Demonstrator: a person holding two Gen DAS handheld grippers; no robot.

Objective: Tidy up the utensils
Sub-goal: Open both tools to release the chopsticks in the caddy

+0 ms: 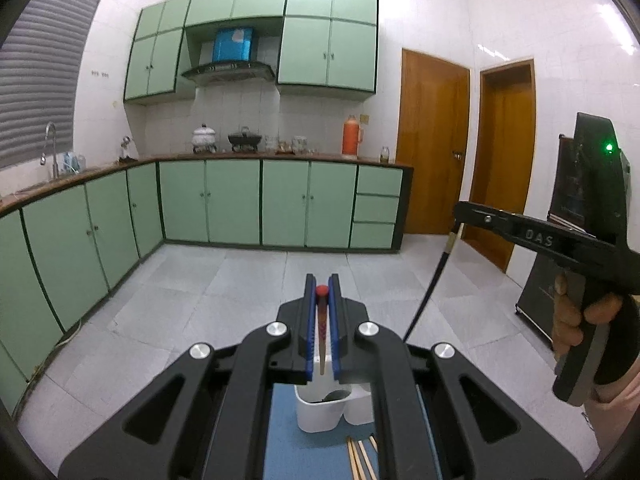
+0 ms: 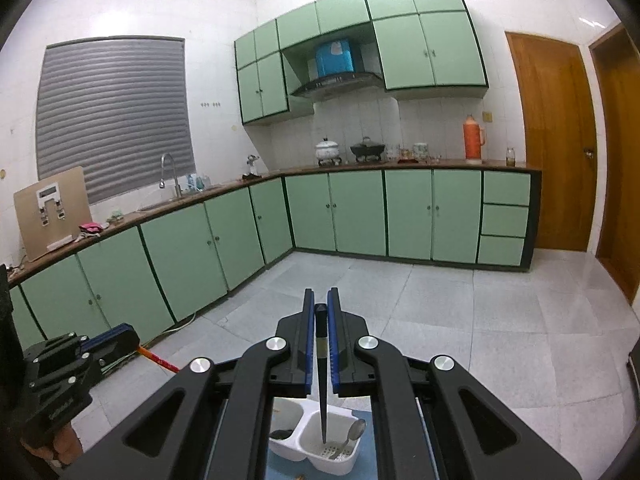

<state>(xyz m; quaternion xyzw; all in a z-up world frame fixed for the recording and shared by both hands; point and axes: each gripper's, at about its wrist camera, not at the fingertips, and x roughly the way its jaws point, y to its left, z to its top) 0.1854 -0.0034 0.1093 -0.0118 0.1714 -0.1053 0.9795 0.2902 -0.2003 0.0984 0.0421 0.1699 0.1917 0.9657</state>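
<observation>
Green-cabinet kitchen: left claw clamps red-tipped chopstick; right claw clamps black chopstick; spoon shows only rightward.

Pale green cupboards run under an L-shaped worktop, with matching wall cupboards above. An orange thermos flask stands near a white lidded pot and a dark pan. A grey blind covers the window behind the tap. Wooden doors stand right.

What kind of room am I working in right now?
A home kitchen, it seems: green cabinets under a counter, a sink faucet by the window, and a range hood above pots.
</observation>
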